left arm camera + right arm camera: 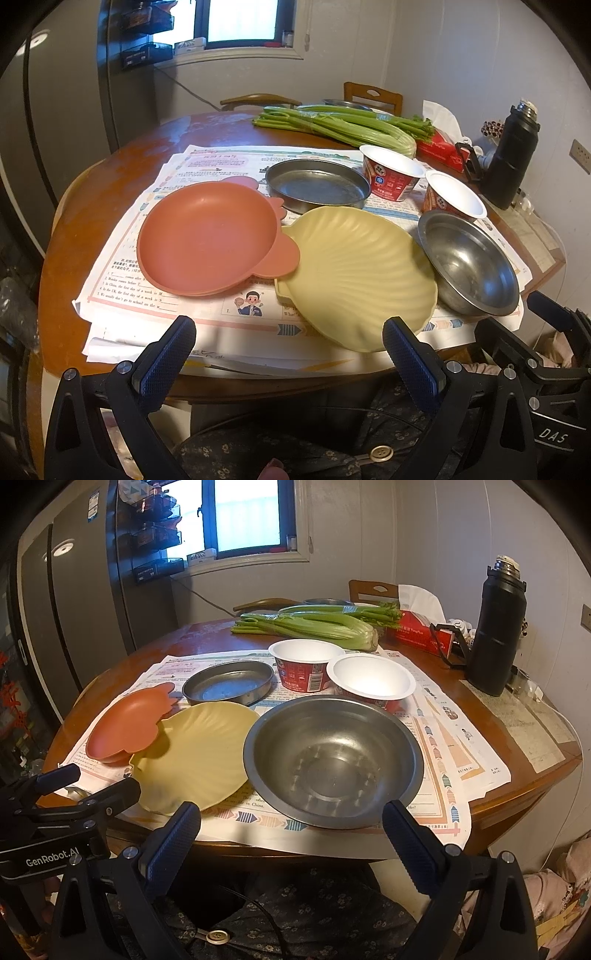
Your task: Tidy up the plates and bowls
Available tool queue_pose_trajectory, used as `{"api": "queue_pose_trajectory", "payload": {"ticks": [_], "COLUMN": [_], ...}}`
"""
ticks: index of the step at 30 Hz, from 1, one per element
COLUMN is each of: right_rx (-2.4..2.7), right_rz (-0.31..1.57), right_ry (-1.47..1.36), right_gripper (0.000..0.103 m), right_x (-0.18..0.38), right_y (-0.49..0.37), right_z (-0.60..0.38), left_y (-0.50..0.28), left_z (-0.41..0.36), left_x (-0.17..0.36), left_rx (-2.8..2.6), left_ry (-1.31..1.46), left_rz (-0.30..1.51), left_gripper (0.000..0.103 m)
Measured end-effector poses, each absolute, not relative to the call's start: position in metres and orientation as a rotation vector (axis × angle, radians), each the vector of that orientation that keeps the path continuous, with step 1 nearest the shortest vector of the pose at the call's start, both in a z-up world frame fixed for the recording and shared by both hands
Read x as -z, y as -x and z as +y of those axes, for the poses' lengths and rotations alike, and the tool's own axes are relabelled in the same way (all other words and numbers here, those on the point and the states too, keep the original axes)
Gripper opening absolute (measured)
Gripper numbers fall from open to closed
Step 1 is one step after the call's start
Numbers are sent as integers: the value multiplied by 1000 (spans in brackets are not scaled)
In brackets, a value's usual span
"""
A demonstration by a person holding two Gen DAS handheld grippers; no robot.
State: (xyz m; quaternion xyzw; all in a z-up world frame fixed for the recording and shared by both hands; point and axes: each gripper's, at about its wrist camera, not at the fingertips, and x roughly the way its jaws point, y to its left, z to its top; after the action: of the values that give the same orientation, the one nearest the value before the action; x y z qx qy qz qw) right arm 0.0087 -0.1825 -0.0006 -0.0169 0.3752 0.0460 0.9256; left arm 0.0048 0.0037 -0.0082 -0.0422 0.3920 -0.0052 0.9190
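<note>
You had the round wooden table (524, 786) in front of you, spread with printed paper sheets (439, 775), and all the dishes lay on those sheets, none yet stacked. Largest was the steel bowl (332, 760), nearest your right gripper (291, 829), whose jaws stood wide apart and empty, short of the table edge. Just left of the bowl lay the yellow shell plate (354, 277), its near rim jutting toward your left gripper (290, 341), likewise spread wide and holding nothing. The red-brown plate (210, 236) lay to the left of that, one lobe of it overlapping the shell plate's rim. Behind them sat the shallow steel pan (317, 184), and to its right the two red paper bowls (306, 664), upright, side by side and close enough that I could not tell whether they touched.

To do the first pick well, I judged you should have sorted by kind: plates together, bowls together. The red-brown plate looked the sensible start for the left gripper, since it lay on top at the overlap; pinch its raised rim squarely and lift before sliding, or the shell plate would drag. The paper bowls looked light and soft-walled, so a gentle pinch at the lip suited them. The steel rim probably slips; close firmly there.
</note>
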Motion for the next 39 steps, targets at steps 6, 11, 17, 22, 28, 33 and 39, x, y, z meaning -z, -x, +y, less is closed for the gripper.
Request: {"api": "queue_pose_trajectory", "payload": {"ticks": [6, 11, 17, 22, 28, 33, 39], "right_rx": [-100, -107, -138, -183, -258, -336, -403], "right_rz": [768, 761, 746, 713, 703, 741, 784], "right_ry": [43, 52, 85, 131, 131, 151, 174], "right_gripper": [99, 99, 99, 99, 99, 99, 96], "right_x": [0, -3, -8, -14, -22, -21, -18], "right_y": [-8, -7, -9, -13, -25, -48, -83], "right_z": [-180, -176, -165, -153, -139, -116, -86], "left_y": [-4, -3, -4, -5, -6, -18, -44], "left_z": [6, 10, 27, 53, 91, 117, 133], "left_x": [9, 9, 7, 7, 6, 7, 1], "left_rx": [10, 7, -18, -61, -118, -115, -90], "left_ry": [93, 105, 140, 189, 262, 325, 340], "left_rz": [805, 801, 790, 780, 761, 776, 816], "left_gripper": [101, 101, 101, 101, 101, 101, 101]}}
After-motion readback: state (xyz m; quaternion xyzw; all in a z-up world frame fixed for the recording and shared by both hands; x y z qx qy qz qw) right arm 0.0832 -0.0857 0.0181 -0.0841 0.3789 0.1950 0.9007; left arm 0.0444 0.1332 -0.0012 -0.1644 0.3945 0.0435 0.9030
